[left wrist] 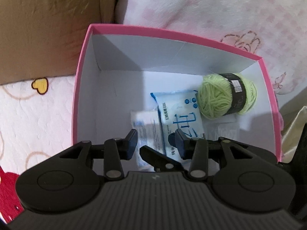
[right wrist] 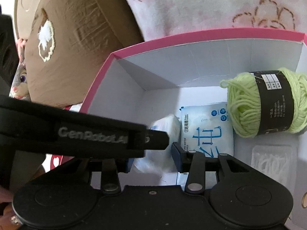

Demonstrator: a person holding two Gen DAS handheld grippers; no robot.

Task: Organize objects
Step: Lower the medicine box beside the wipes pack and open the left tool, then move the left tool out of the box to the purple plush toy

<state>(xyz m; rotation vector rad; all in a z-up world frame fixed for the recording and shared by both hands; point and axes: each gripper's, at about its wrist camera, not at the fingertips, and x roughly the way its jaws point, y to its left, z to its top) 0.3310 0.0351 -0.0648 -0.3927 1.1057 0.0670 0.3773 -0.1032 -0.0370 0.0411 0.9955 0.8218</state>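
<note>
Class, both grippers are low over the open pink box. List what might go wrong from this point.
1. The left gripper and right gripper crowd the same spot inside the pink box, so they may knock together.
2. The white pack lies tight against the wipes pack, so a grasp may catch both.
3. The green yarn has a loose loop that could snag a finger.

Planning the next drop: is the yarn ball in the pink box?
In: the green yarn ball lies on the pink box's floor.
</note>
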